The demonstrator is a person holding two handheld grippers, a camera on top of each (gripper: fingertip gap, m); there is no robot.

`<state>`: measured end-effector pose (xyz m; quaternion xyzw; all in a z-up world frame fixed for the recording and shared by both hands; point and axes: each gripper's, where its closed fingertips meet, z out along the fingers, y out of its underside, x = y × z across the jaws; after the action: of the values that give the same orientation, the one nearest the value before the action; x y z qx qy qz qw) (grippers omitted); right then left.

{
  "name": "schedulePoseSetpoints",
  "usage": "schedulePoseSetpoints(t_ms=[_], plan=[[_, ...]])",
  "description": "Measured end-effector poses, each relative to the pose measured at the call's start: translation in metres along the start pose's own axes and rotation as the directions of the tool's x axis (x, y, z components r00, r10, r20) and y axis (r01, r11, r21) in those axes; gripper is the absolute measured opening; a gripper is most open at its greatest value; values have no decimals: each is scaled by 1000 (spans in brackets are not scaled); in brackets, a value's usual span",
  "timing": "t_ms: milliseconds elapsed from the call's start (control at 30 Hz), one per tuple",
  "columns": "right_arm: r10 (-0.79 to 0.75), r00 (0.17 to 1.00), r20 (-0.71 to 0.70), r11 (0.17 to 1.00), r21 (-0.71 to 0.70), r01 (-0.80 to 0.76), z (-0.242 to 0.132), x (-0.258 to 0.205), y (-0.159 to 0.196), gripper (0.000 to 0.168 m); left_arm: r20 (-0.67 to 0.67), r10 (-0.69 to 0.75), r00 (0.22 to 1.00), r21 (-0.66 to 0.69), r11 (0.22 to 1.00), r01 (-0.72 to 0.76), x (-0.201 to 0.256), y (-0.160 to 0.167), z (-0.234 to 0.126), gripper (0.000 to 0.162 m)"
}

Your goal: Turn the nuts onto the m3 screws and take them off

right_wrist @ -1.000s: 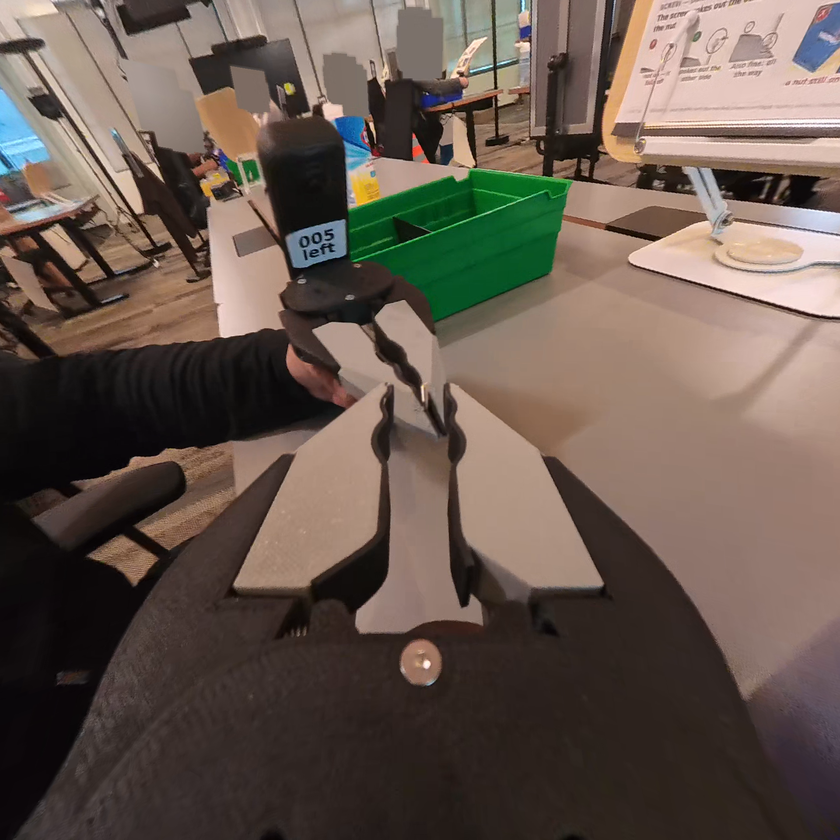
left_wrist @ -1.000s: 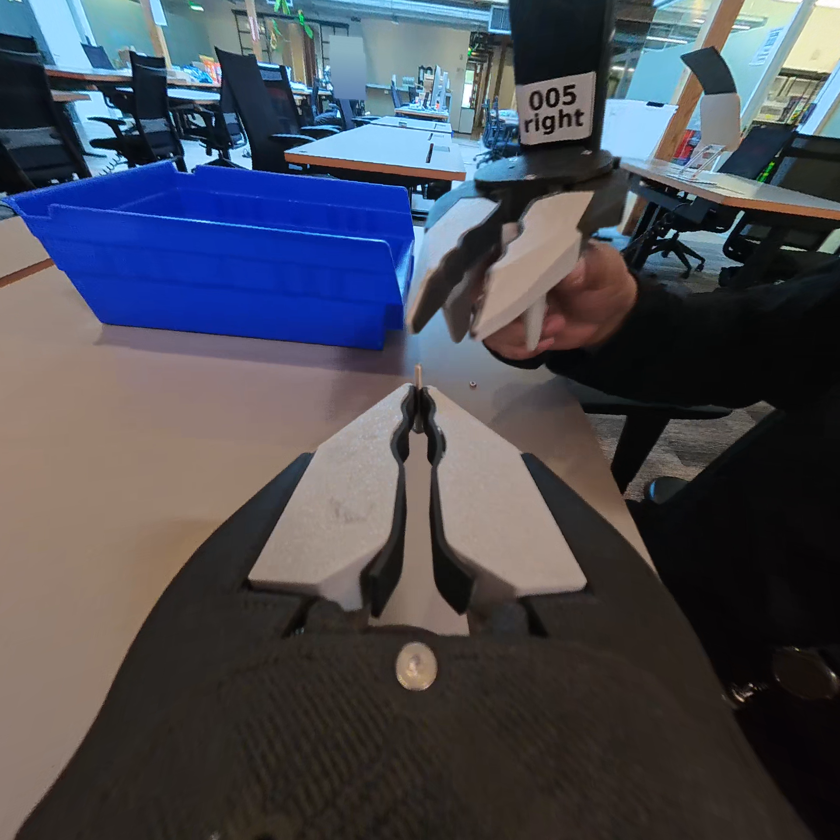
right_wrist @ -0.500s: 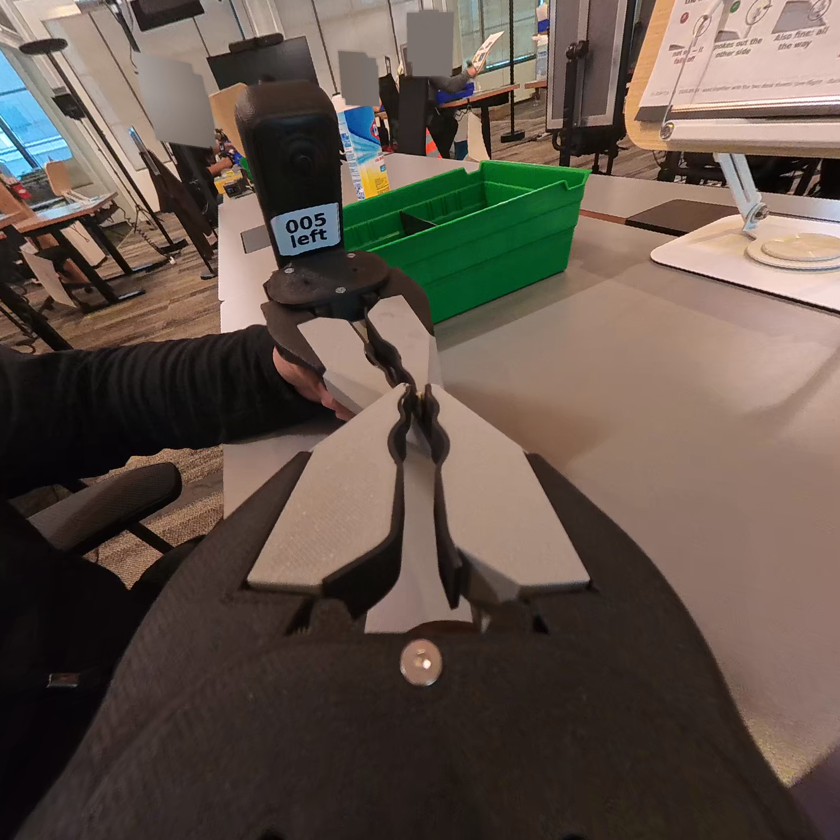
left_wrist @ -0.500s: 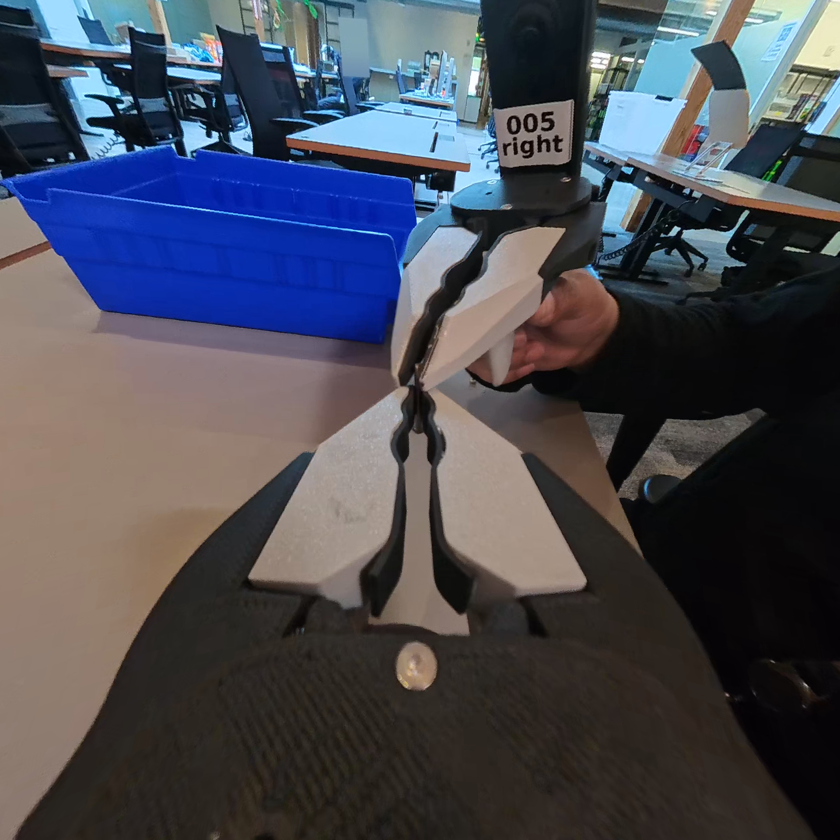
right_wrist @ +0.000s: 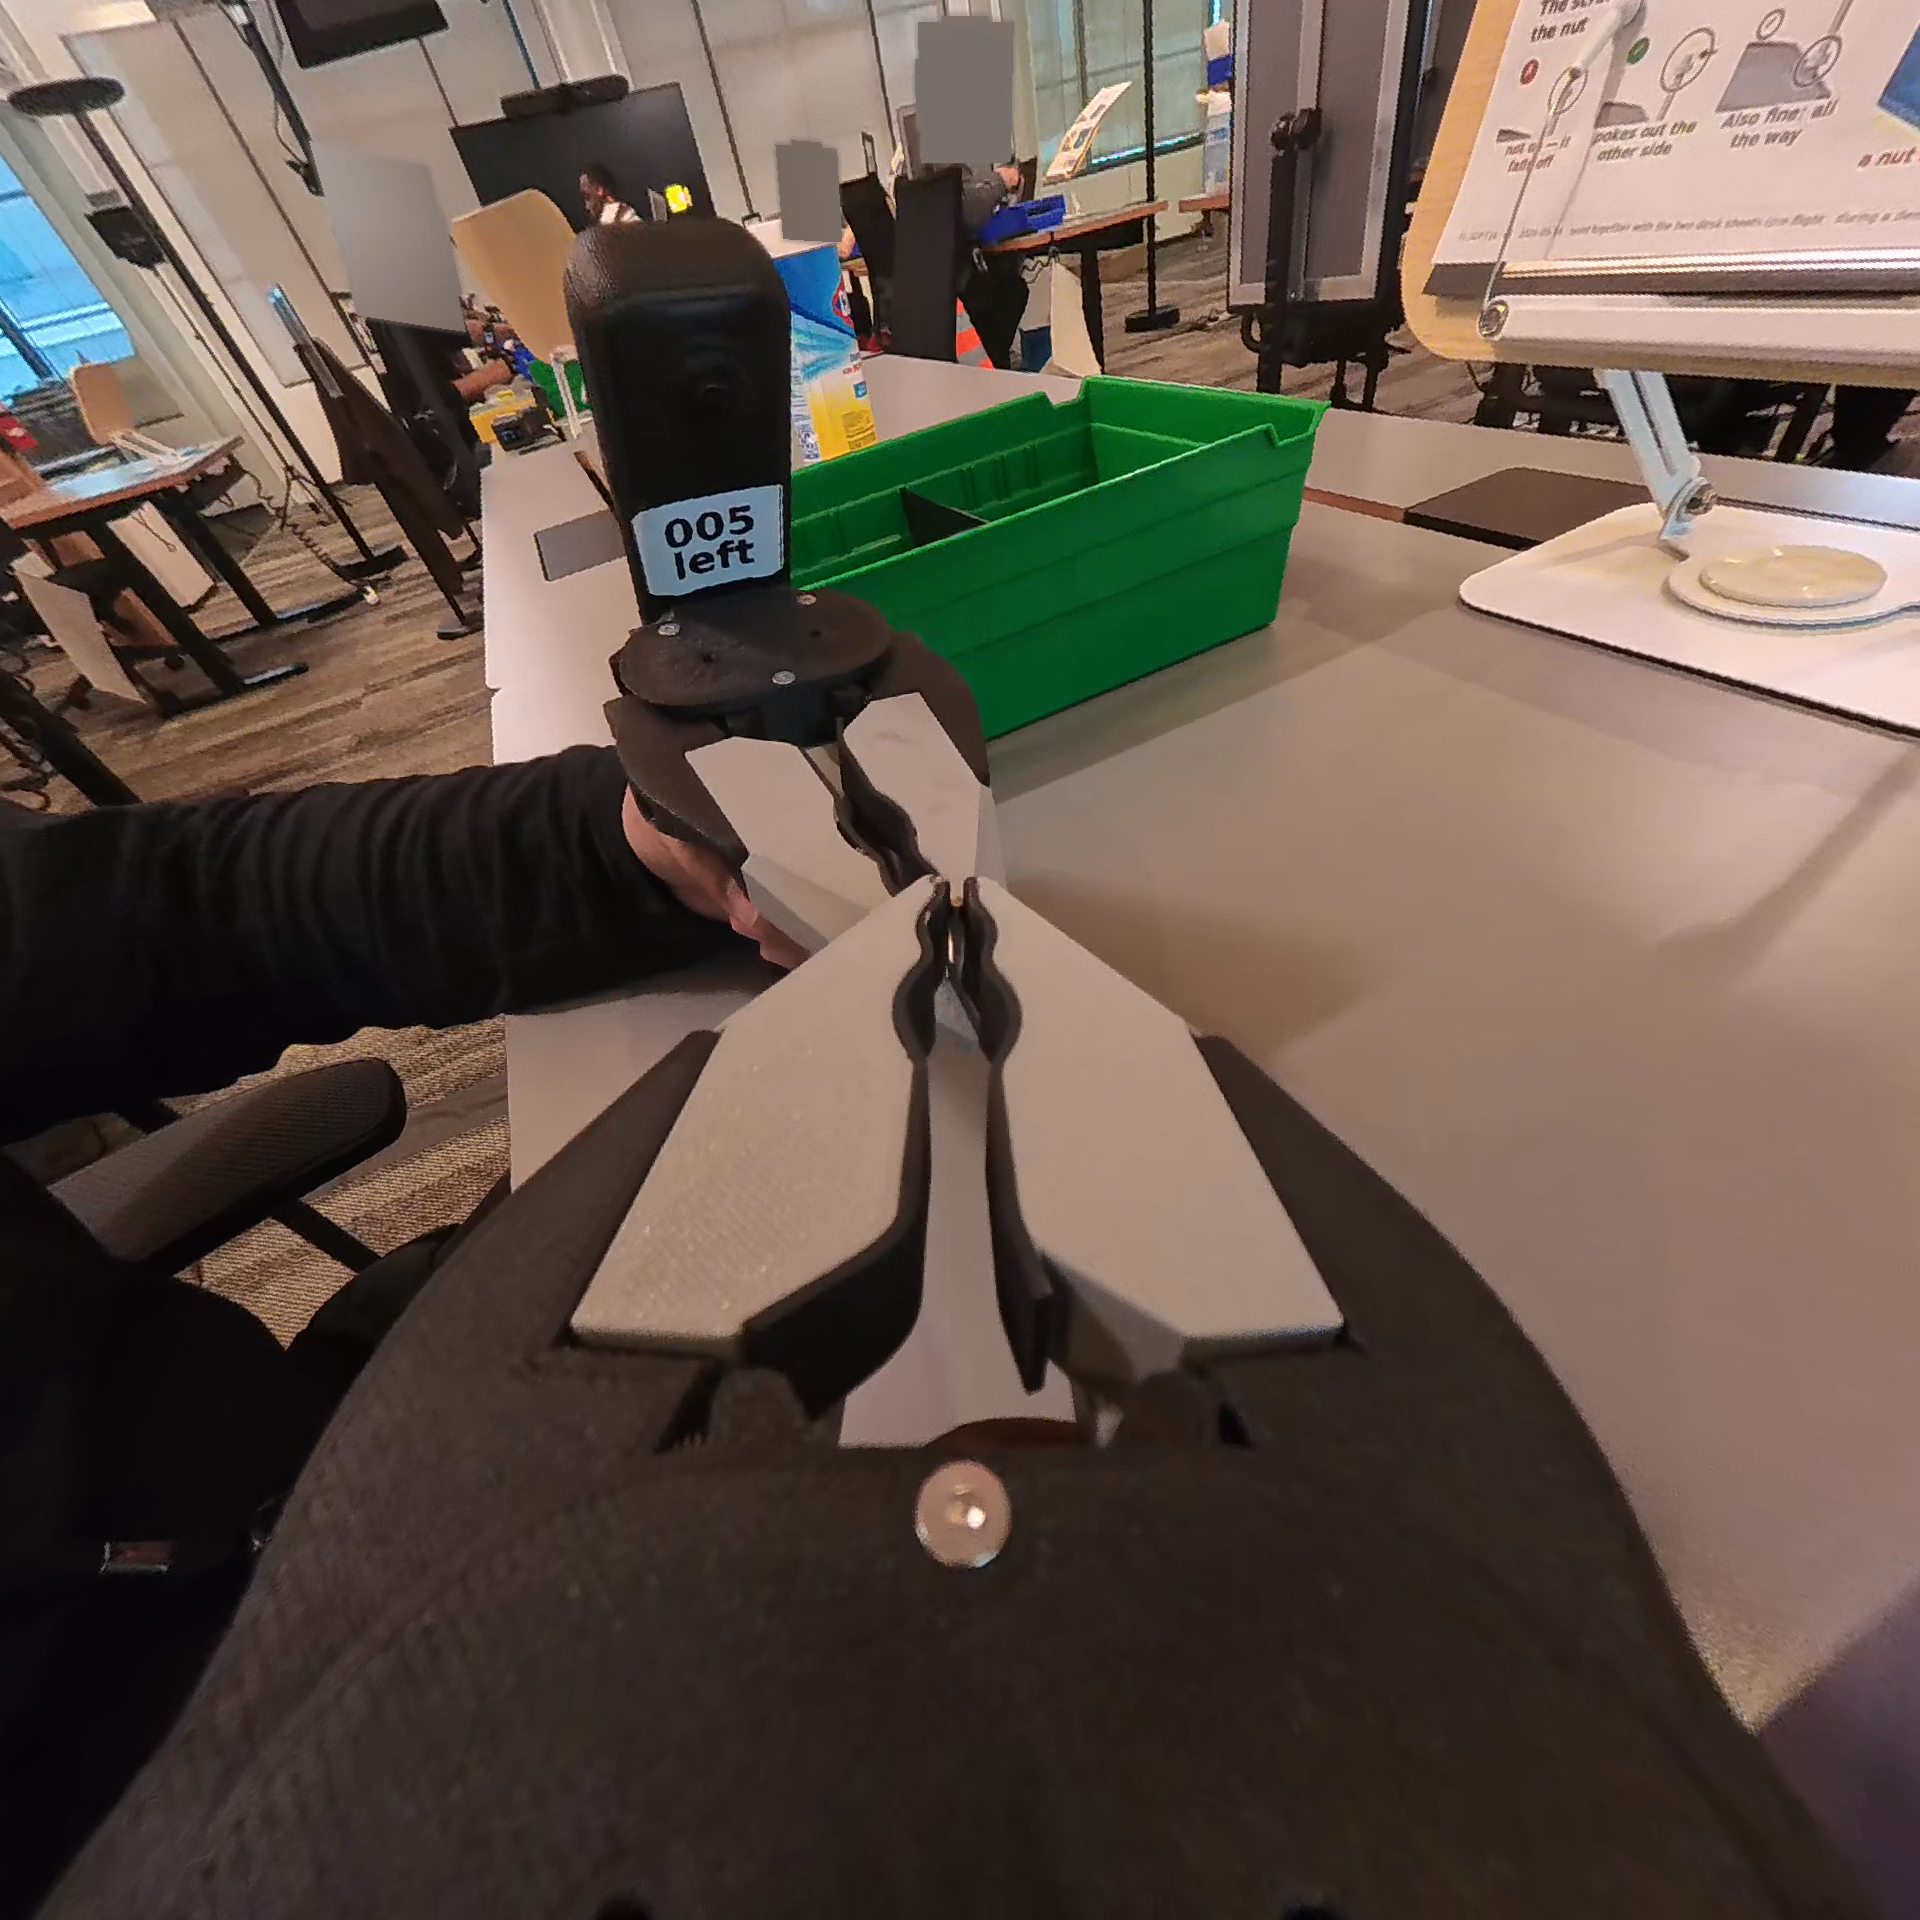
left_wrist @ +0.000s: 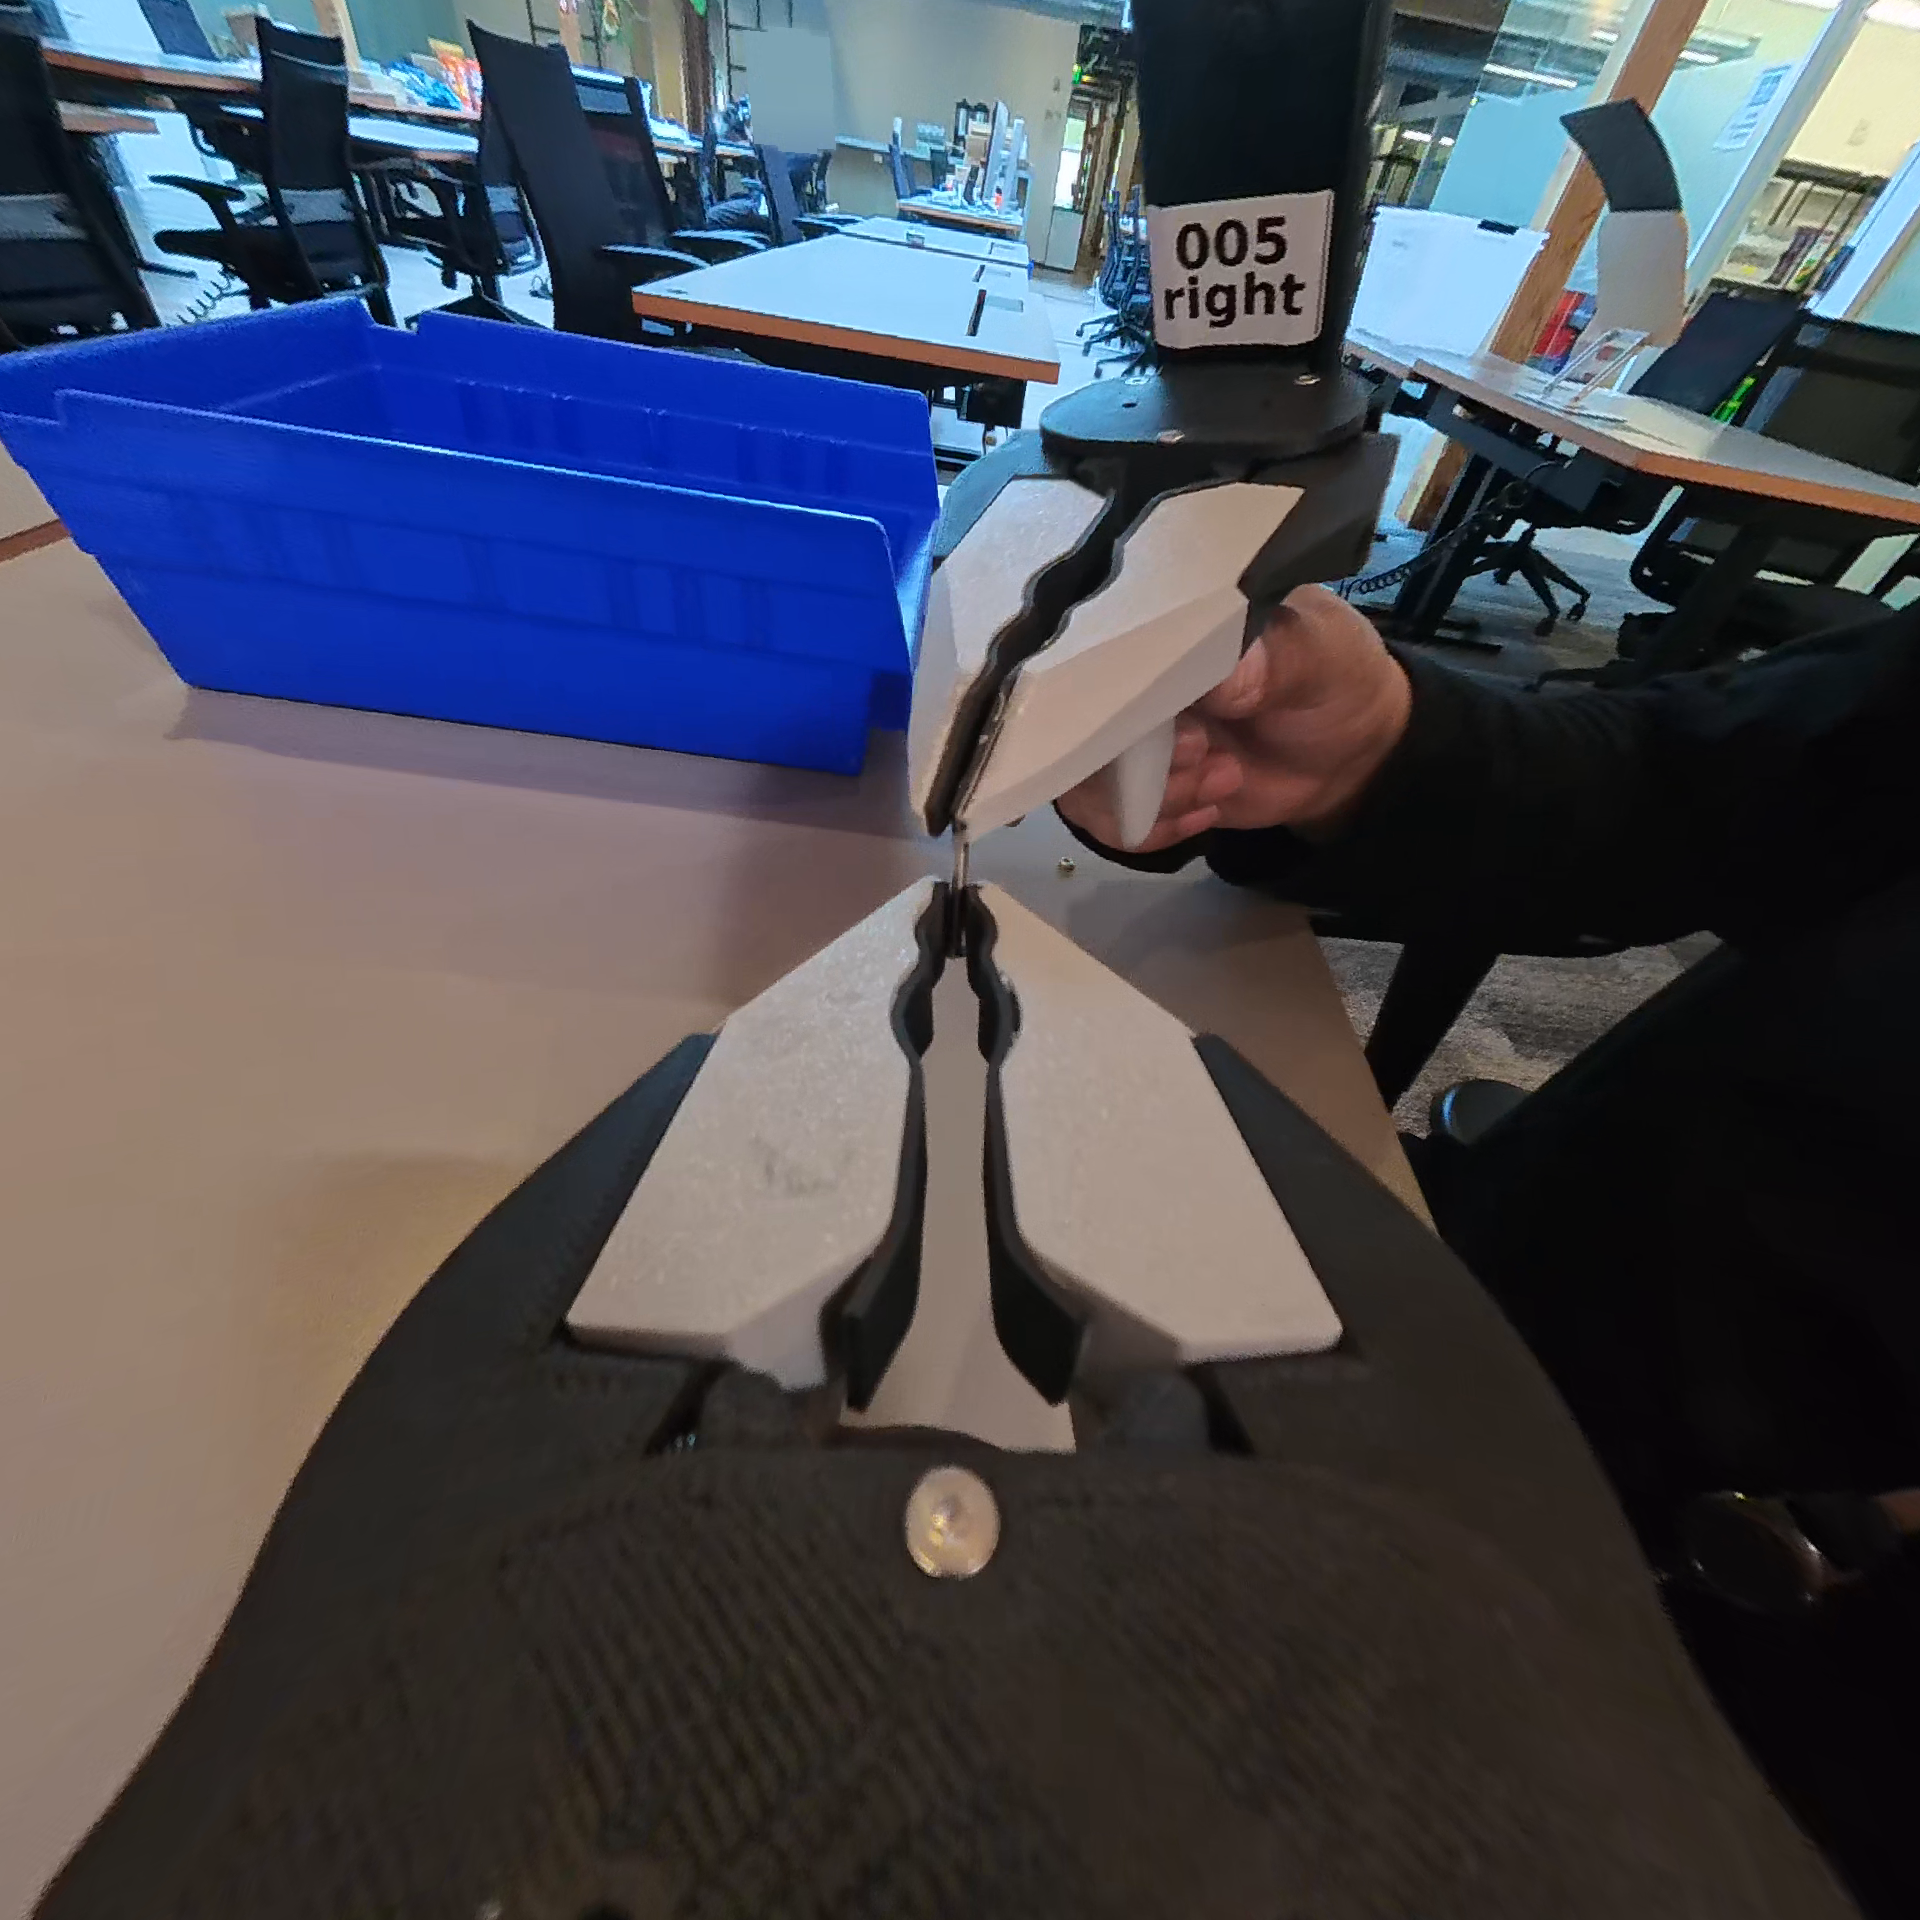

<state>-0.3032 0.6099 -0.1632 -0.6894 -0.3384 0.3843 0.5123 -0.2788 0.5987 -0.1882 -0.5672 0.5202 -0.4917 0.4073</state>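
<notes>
My left gripper [left_wrist: 956, 906] is shut on a thin m3 screw [left_wrist: 964, 857] that sticks out past its tips. My right gripper [left_wrist: 951, 821] comes down from above and is shut on the screw's other end, so the two grippers meet tip to tip above the table. In the right wrist view my right gripper [right_wrist: 951, 902] has a small shiny piece [right_wrist: 951, 940] between its pads; I cannot tell if a nut is on it. My left gripper [right_wrist: 906, 857] shows just behind it. A loose nut [left_wrist: 1063, 860] lies on the table, right of the grippers.
A blue bin [left_wrist: 499, 623] stands on the grey table [left_wrist: 312, 987] at the back left. A green divided bin [right_wrist: 1091, 592] stands behind the grippers in the right wrist view. A white stand [right_wrist: 1714, 603] holds an instruction sheet at the right. The table edge and a chair are close by. Less than 4 cm separates the two grippers' tips.
My right gripper was open and above the screw one second ago. It came down onto the screw's tip and shut on it. My left gripper stayed shut on the screw.
</notes>
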Motion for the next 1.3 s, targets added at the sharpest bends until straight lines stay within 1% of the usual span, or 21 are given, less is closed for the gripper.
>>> schedulePoseSetpoints(t_ms=[300, 500, 567, 633, 733, 833, 933, 1033, 1133, 1200, 1300], plan=[[-10, 1000, 8, 1000, -19, 10, 5, -2, 3, 0, -12, -8, 1000, -8, 1000, 8, 1, 1, 1, 0], [-11, 1000, 3, 999, -44, 11, 8, -1, 9, 0, 5, 5, 1000, -53, 999, -4, -1, 8, 3, 0], [-2, 1000, 5, 999, -37, 3, 7, -1, 8, 0, 4, 2, 1000, -49, 999, -2, -1, 8, 3, 0], [1, 1000, -5, 999, -35, -1, 4, 1, 7, 5, 4, -9, 1000, -32, 999, 9, -2, 5, 2, 0], [-10, 999, -35, 1000, -26, 9, -11, 4, 3, 11, 2, -32, 999, -5, 999, 32, -4, 1, -2, 0], [-28, 998, -63, 999, -47, 25, -33, 8, 5, 12, 5, -45, 999, 11, 999, 45, -6, -2, -4, 0], [-76, 991, -106, 992, -105, 65, -63, 13, 13, 9, 3, -40, 999, 8, 999, 40, -5, -2, -3, 0], [-138, 981, -138, 974, -198, 109, -95, 20, 31, 8, 8, -20, 1000, 3, 1000, 20, -4, -1, -3, 0], [-159, 978, -134, 947, -300, 112, -121, 25, 58, 9, 25, -18, 1000, -2, 1000, 18, -7, 0, -2, 0], [-159, 977, -144, 937, -334, 103, -131, 28, 73, 10, 33, -13, 999, -11, 1000, 13, -7, 2, -1, 0], [-168, 981, -101, 915, -387, 117, -136, 23, 95, 11, 25, -14, 1000, -18, 1000, 15, -7, 4, 1, 0]])
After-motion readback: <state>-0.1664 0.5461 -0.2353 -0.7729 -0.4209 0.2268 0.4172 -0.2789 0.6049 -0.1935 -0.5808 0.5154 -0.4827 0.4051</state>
